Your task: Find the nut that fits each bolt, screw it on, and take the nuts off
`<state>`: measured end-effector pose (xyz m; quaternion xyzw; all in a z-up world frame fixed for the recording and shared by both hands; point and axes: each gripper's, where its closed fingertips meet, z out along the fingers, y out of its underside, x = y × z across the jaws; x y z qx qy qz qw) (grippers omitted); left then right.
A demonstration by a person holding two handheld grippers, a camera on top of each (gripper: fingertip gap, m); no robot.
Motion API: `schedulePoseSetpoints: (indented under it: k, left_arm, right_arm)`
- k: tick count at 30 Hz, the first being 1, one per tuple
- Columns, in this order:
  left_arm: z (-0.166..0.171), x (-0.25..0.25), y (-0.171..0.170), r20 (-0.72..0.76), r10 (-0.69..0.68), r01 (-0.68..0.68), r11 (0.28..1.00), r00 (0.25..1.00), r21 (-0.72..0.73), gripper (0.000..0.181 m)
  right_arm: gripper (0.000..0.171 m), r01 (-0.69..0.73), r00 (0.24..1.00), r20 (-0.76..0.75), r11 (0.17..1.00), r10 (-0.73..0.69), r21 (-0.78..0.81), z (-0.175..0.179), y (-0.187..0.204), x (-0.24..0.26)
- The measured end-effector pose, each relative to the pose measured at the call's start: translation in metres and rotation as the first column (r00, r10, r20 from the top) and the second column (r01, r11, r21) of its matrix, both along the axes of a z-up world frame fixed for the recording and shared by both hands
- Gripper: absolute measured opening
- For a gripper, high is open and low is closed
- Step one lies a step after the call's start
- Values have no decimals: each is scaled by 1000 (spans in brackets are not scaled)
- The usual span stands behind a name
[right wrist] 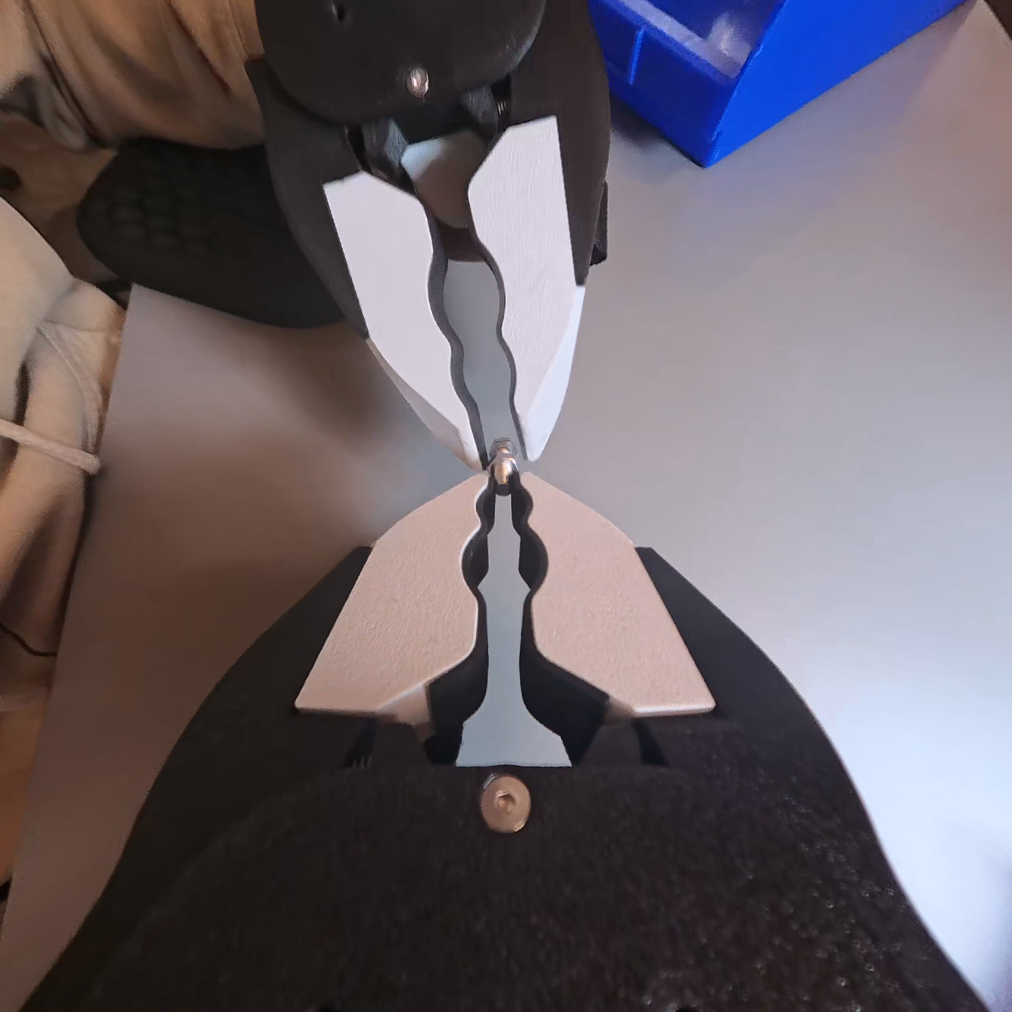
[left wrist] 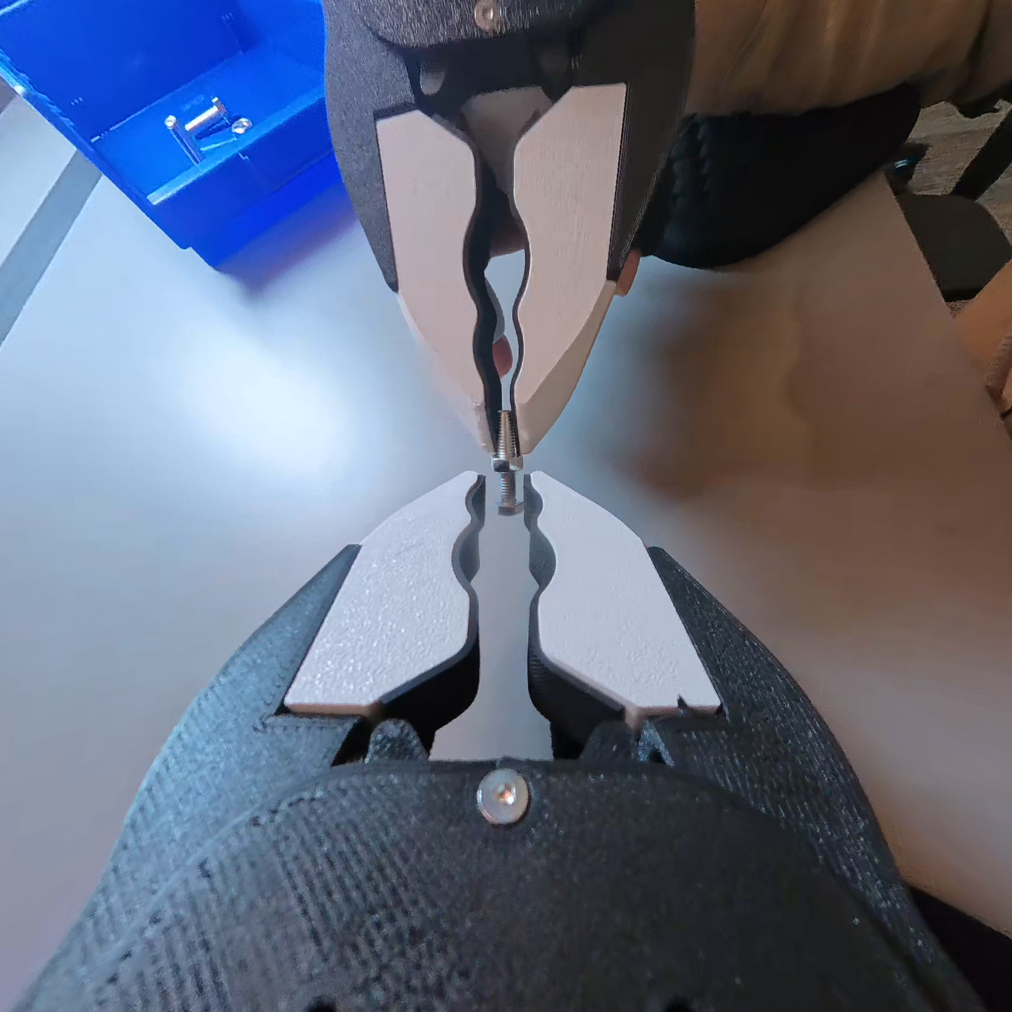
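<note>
Bolt: a small silver bolt (left wrist: pixel 504 438) hangs in the air over the table, between the two grippers, which meet tip to tip; its threaded shank runs from one to the other.
Nut: a silver nut (left wrist: pixel 506 465) sits on the shank, just at the tips of the right gripper's fingers.
Bolt head: the left wrist view shows a hex end (left wrist: pixel 508 509) lying between the left gripper's fingertips (whether the pads touch it I cannot tell); in the right wrist view this end is a small, blurred shape.
Right gripper: the right gripper (left wrist: pixel 502 446) comes in from the far side in the left wrist view, jaws narrow and clamped on the shank behind the nut.
Left gripper: the left gripper (left wrist: pixel 504 482) has its jaws drawn close with a slim gap, the bolt's end inside that gap; in the right wrist view its tips seem to pinch that end.
Bin: a blue bin (left wrist: pixel 180 186) with compartments stands far left on the table in the left wrist view; one compartment holds several loose silver bolts (left wrist: pixel 205 126). The right wrist view catches only its corner, contents blurred.
Table: a pale grey table (left wrist: pixel 164 438) lies under everything.
Person: a beige sleeve (left wrist: pixel 821 49) and a black wrist strap (left wrist: pixel 766 186) show behind the right gripper.
</note>
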<state>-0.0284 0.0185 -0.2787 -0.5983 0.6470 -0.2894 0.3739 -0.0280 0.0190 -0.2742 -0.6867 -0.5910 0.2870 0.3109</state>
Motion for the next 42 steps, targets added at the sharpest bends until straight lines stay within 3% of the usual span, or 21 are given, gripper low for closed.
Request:
schedulePoseSetpoints:
  k: [10, 14, 18, 22, 26, 35, 42]
  left_arm:
    - [-10, 3, -9, -43, -32, 31, 999, 999, -11, 11]
    - [0, 2, -1, 15, 3, -2, 1000, 1000, -30, 11]
    - [39, 0, 13, 264, 90, -38, 979, 960, -198, 11]
    - [83, -9, 22, 519, 163, 26, 941, 839, -338, 11]
    - [105, -15, 19, 632, 175, 119, 911, 755, -395, 10]
    - [109, -10, 14, 657, 164, 86, 940, 736, -330, 10]
    - [113, -9, 21, 679, 213, -33, 963, 703, -268, 10]
  right_arm:
    - [5, -25, 998, 54, 999, 24, 22, -9, -8, -4]
    - [7, 8, 999, -43, 999, -7, 32, 6, 0, -4]
    - [20, 56, 961, -268, 998, -62, -31, 38, 12, 0]
    - [25, 82, 890, -444, 995, -98, -56, 56, 14, -11]
    - [22, 145, 815, -562, 989, -138, -33, 69, 16, -24]
    - [14, 245, 762, -621, 969, -184, 14, 87, 15, -35]
    - [11, 338, 740, -627, 941, -245, 32, 90, 24, -33]
